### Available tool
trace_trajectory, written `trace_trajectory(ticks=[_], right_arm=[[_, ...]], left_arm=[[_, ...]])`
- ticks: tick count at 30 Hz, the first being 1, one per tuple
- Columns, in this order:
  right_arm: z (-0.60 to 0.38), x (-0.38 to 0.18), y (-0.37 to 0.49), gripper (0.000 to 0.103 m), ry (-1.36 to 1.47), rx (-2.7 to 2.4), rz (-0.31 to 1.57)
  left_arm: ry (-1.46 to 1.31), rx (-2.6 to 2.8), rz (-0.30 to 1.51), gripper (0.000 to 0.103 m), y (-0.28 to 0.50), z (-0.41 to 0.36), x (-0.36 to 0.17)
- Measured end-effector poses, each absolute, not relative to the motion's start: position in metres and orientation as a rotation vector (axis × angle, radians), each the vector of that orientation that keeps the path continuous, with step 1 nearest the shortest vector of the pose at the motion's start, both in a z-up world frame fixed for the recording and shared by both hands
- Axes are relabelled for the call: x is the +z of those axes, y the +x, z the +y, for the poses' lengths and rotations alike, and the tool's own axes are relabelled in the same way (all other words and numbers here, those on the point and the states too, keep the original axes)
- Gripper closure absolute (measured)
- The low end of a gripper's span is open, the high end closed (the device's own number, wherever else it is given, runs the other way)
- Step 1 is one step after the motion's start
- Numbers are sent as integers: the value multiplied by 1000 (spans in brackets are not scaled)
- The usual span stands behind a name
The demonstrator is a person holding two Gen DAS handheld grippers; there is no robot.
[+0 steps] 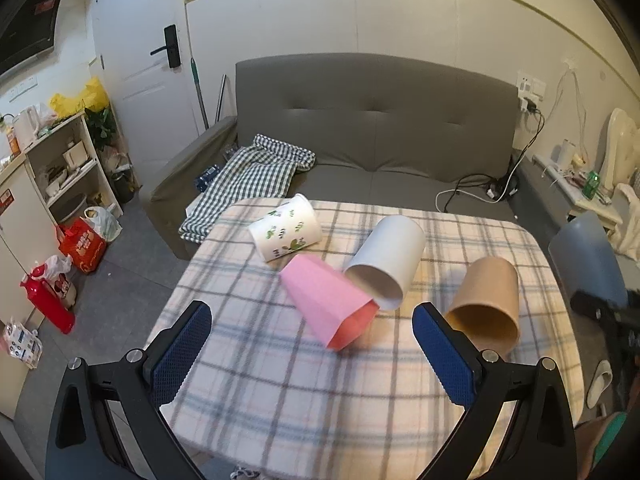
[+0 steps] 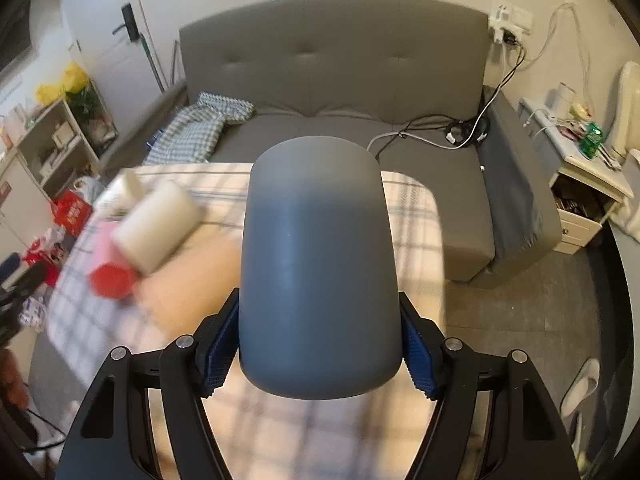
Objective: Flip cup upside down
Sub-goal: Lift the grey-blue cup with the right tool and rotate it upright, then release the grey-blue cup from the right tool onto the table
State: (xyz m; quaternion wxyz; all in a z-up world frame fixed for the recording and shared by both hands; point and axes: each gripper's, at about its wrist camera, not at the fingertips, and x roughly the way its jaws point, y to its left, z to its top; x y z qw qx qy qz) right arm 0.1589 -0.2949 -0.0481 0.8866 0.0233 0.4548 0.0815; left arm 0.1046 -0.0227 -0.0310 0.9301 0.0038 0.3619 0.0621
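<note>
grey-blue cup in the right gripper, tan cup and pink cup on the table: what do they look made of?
Grey-blue cup: likely matte plastic; smooth, opaque, a faint vertical sheen line.
Tan cup: plastic or similar, matte; even colour, thin rim, no gloss.
Pink cup: faceted walls, pale outside and redder at the open end; probably moulded plastic, but blur leaves it open.
All three look rigid, not paper.

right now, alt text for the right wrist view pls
The right gripper clamps a blue-grey cup by its sides, filling the centre of the view. Behind it are a plaid-covered table with blurred tipped cups and a grey sofa.
</note>
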Motion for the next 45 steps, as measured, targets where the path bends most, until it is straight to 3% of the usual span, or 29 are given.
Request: trace_trajectory(ticks=[5,10,16,26,27,28,30,45], right_arm=[[-222,-35,102,32,79,178,928],[-164,-68,71,32,102,161,968],[-120,-110,73,32,103,116,1067],[-105,-134,88,31,42,75,1063],[-106,-135,88,25,51,75,1064],[-107,-135,87,13,61,71,1057],[-110,-130,84,7,74,76,1032],[-173,-59,34,6,1,26,802]], left_arm=[[-4,134,727,0,79,5,-33],[10,174,740,0,62,36,-40],[-21,194,762,0,45,65,-57],[-49,180,779,0,46,75,-65],[-48,181,775,0,46,75,-64],[-47,184,773,0,46,75,-63],[-51,187,767,0,45,74,-59],[-29,119,724,0,17,7,-36]])
